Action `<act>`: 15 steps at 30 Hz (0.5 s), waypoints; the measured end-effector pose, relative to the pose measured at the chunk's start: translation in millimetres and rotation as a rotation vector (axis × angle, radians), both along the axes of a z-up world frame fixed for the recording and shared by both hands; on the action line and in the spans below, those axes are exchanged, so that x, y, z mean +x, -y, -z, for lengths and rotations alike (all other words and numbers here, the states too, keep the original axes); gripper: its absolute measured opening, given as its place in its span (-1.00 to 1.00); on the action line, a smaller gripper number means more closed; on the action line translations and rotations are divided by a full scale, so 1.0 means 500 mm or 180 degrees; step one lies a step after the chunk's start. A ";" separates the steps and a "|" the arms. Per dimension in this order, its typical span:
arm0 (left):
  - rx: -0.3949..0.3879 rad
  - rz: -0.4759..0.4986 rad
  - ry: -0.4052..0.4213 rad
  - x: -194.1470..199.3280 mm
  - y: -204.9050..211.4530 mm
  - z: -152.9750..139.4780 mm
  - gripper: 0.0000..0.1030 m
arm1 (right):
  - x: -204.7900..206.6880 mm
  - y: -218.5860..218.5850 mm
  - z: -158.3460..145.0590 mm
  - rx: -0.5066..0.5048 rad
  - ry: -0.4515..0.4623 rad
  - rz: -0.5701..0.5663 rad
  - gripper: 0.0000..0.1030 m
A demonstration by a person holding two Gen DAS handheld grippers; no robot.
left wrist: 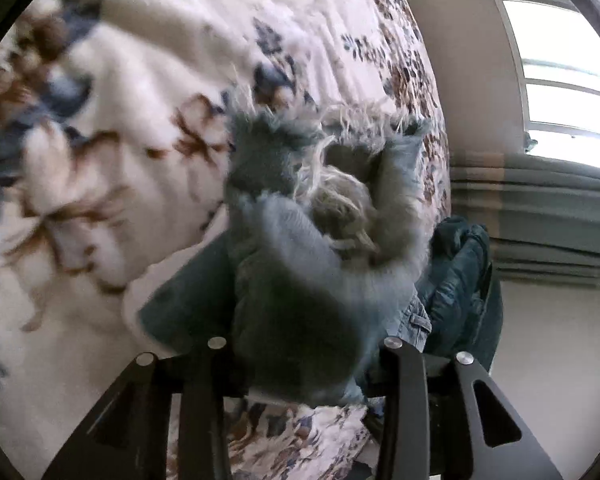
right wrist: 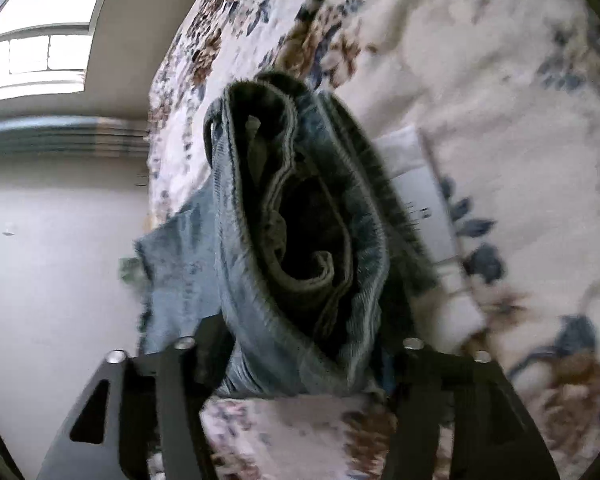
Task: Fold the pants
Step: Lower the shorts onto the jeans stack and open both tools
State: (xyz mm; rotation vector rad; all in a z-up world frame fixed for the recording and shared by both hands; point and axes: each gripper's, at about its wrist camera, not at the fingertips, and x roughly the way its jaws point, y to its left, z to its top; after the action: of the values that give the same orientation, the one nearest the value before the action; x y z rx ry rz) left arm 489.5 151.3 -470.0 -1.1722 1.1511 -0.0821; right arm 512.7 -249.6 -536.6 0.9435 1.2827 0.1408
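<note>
A: Two claws are seen, one per wrist view, and denim is bunched between the fingers of each.

B: Left claw (left wrist: 304, 360) state?

A: Clamped on the pants (left wrist: 300, 280). A frayed leg hem is held up in front of the lens, with pale loose threads curled at its middle. Strong motion blur is noted.

B: Right claw (right wrist: 300, 364)?

A: Also closed on the pants (right wrist: 300, 240). A rolled bundle of blue denim is gripped, with seam edges and a dark hollow shown end-on. The fingertips are hidden by cloth in both views.

B: Where are the pants placed?

A: Lifted above the bed (left wrist: 120, 120), which is covered by a white spread printed with brown and blue flowers. Part of the denim is draped toward the bed's edge in the right wrist view, beside the pale floor (right wrist: 60, 280).

B: Anything else logged?

A: A dark teal garment (left wrist: 460, 280) is seen heaped at the bed edge in the left view. A window (left wrist: 560, 60) and a striped curtain (left wrist: 540, 208) are seen behind. A white flat item (right wrist: 424, 192) is lying on the bed beside the denim; its identity cannot be told.
</note>
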 end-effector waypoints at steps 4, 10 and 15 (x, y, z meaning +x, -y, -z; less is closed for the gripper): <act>0.0798 0.0066 -0.0090 -0.035 -0.026 -0.050 0.34 | -0.026 -0.012 -0.049 -0.0549 -0.0044 -0.0155 0.50; 0.2351 0.0768 -0.0022 -0.050 0.035 -0.142 0.64 | -0.079 -0.112 -0.146 -0.1991 0.0017 -0.0661 0.82; 0.2875 0.1175 0.0158 -0.073 0.091 -0.209 0.77 | -0.152 -0.185 -0.239 -0.2596 0.0218 -0.0740 0.82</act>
State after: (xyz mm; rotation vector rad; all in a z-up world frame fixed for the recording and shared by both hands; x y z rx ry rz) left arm 452.9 105.9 -365.7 -0.1572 1.1551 0.1209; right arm 436.9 -156.9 -417.3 0.0911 1.2234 -0.1650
